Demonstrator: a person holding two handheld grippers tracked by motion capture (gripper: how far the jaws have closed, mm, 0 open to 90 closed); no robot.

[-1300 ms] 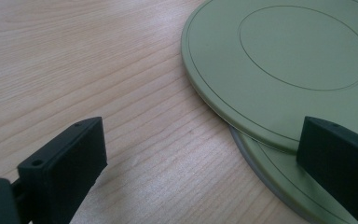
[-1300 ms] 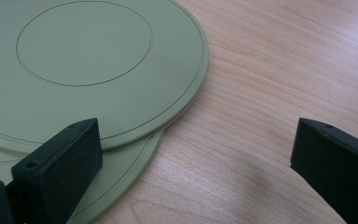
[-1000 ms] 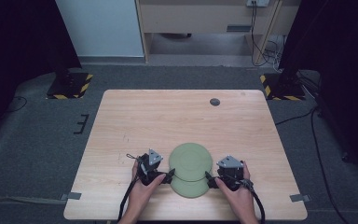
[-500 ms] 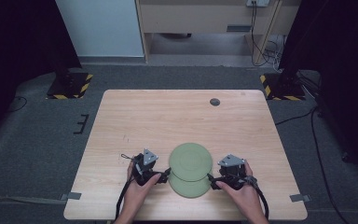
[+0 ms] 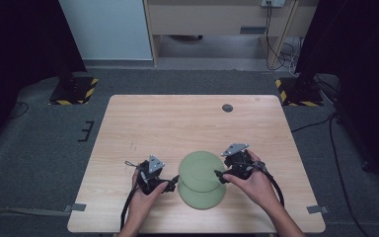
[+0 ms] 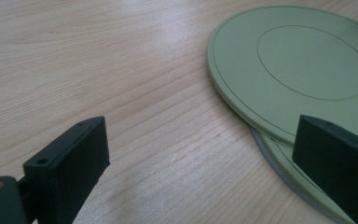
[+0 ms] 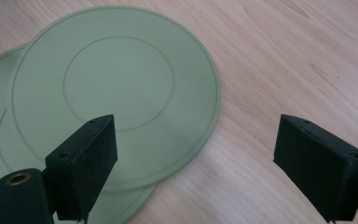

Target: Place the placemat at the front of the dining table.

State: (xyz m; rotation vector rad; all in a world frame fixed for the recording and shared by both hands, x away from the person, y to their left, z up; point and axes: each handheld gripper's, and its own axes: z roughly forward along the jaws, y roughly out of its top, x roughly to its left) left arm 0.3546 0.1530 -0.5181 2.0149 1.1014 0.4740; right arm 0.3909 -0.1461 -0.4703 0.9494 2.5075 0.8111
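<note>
I am working at the wooden table (image 5: 148, 123), near my own edge. Two green plates (image 5: 201, 170) are lying there, the top plate (image 7: 116, 84) slid partly off the bottom plate (image 5: 202, 198) (so its rim sticks out for grabbing, I think). I am holding my left gripper (image 5: 170, 183) just beside the bottom plate and my right gripper (image 5: 219, 175) beside the top one. Both are spreading their jaws wide, pinching nothing.

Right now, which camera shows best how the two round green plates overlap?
The right gripper view: the upper green plate overlaps the lower plate. The high view shows both small; the left gripper view shows just a sliver of the lower one.
</note>
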